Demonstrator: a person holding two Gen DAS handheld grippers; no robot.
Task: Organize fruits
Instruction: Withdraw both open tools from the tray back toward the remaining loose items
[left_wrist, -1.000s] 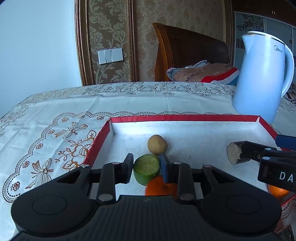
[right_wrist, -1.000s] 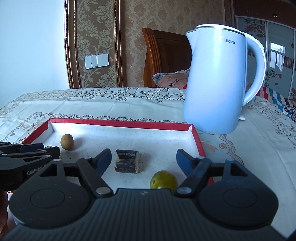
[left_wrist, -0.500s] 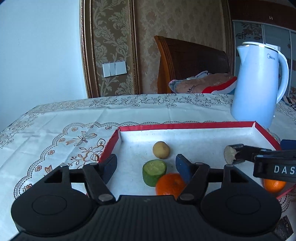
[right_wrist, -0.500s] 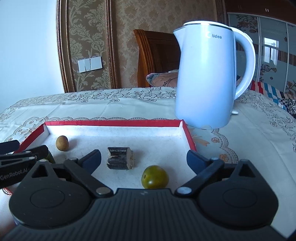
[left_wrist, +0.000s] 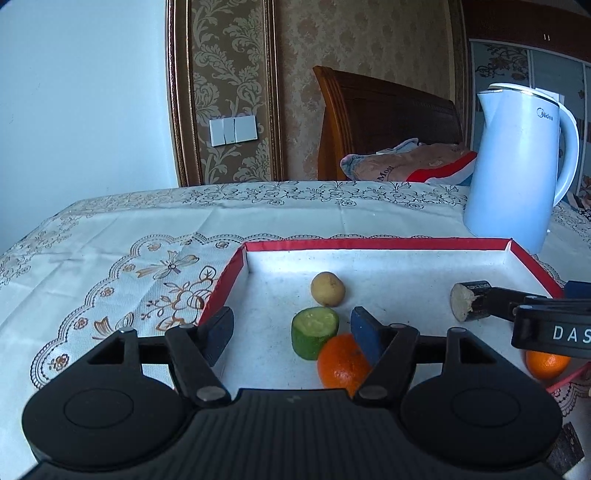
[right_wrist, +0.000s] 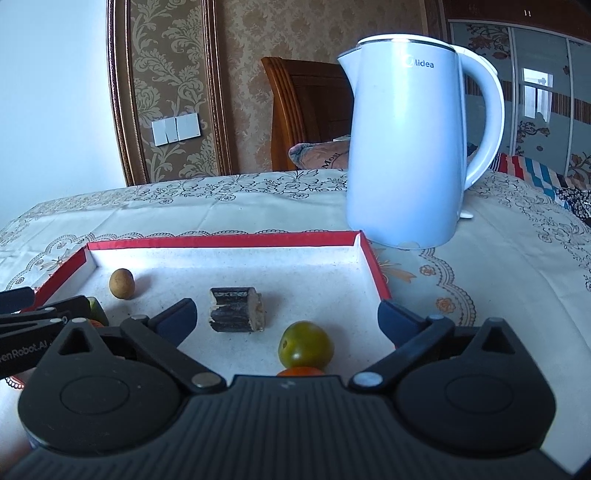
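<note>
a: right gripper (right_wrist: 284, 317) – jaws have just been opening, now spread wide, nothing pressed. the dark cut chunk (right_wrist: 236, 310) is seen just ahead of the left pad, lying on its side, long axis crosswise.

b: the green fruit (right_wrist: 306, 345)?

a: lies between the pads, close in, just right of the chunk; an orange sliver shows below it.

b: left gripper (left_wrist: 291, 330)?

a: jaws parted, nothing gripped. the cucumber piece (left_wrist: 314, 332) stands left of the chunk, inside the gap; a tangerine (left_wrist: 341, 360) touches it. the chunk is judged nearer the right hand. all rest in the red-rimmed tray (right_wrist: 221, 240).
</note>
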